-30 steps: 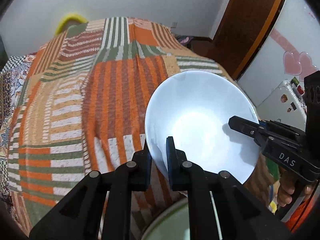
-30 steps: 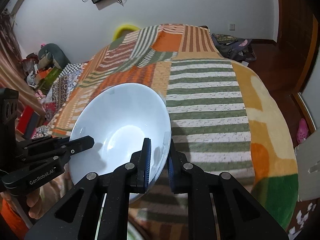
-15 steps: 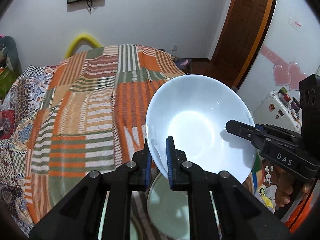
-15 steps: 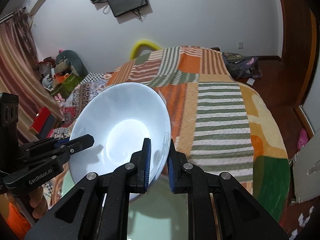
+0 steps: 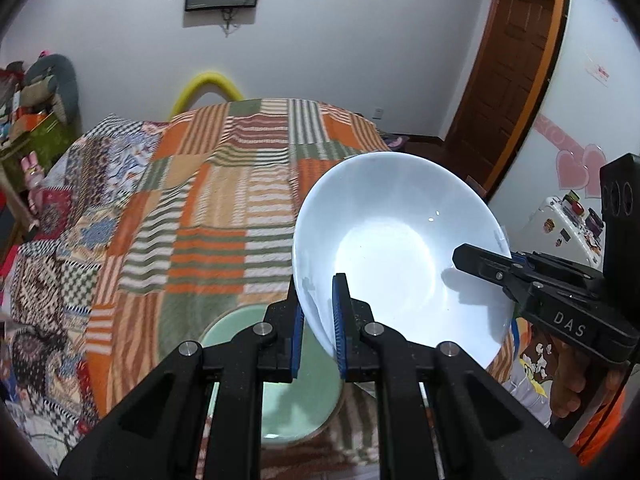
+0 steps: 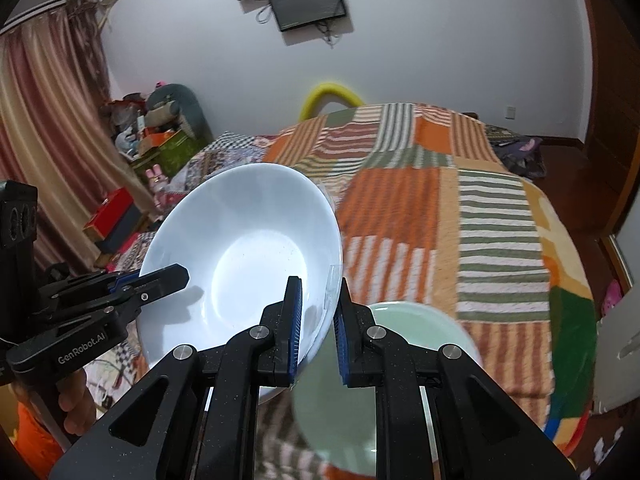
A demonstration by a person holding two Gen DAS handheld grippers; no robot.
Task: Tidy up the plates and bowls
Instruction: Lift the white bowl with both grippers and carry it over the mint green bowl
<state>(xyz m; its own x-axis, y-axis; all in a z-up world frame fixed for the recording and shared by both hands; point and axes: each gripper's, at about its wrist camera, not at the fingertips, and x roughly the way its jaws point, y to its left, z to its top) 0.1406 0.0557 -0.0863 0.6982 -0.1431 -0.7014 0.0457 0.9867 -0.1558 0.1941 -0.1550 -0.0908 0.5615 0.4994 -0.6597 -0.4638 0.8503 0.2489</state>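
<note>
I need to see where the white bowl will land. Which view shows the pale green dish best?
The left wrist view: the round pale green dish shows sharper there, between the claw's arms. The right wrist view shows it blurred.

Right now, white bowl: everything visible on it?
The white bowl is plain, glossy, ceramic-looking, empty and unchipped as far as shown. It is held in the air, tilted, above the patchwork blanket and a pale green dish. The left tongs pinch one side of its rim, the right tongs the opposite side. Nothing else touches it.
</note>
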